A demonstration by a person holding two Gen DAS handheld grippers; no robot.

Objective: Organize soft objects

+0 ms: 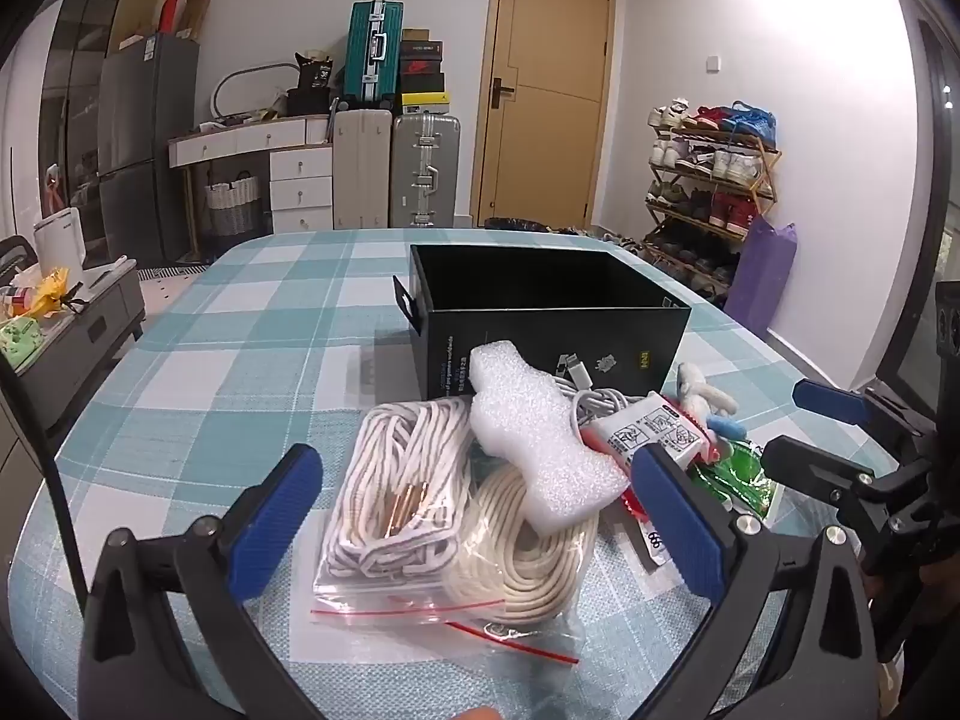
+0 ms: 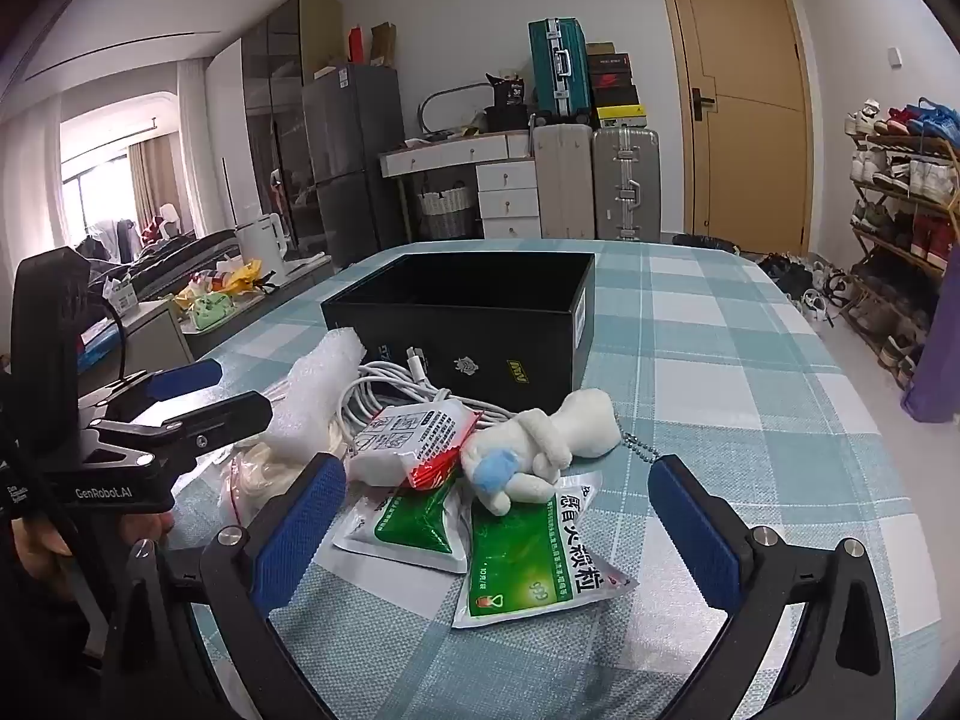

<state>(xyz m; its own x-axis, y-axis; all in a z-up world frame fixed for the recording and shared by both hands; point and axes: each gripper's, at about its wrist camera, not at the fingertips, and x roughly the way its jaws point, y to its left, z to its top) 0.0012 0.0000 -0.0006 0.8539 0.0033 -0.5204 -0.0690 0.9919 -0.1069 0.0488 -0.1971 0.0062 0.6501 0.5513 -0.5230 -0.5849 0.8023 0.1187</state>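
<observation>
An open black box [image 1: 558, 324] [image 2: 480, 324] stands on the checked table. In front of it lies a pile: two bagged white rope coils [image 1: 408, 480] [image 1: 528, 564], a white foam piece [image 1: 534, 444] [image 2: 312, 396], a white cable [image 2: 384, 384], a white pouch [image 1: 654, 432] [image 2: 408, 438], a plush toy [image 2: 540, 444] [image 1: 702, 396] and green sachets [image 2: 528, 558] [image 2: 414, 522]. My left gripper [image 1: 474, 510] is open above the ropes and foam. My right gripper [image 2: 498, 516] is open above the sachets and plush. Each gripper also shows in the other's view: the right [image 1: 804, 426], the left [image 2: 204, 396].
The table [image 1: 228, 360] has a teal and white checked cloth. Behind it stand suitcases [image 1: 420, 168], a white desk with drawers, a shoe rack [image 1: 708, 180], a door and a low cabinet [image 1: 78, 318] at the left.
</observation>
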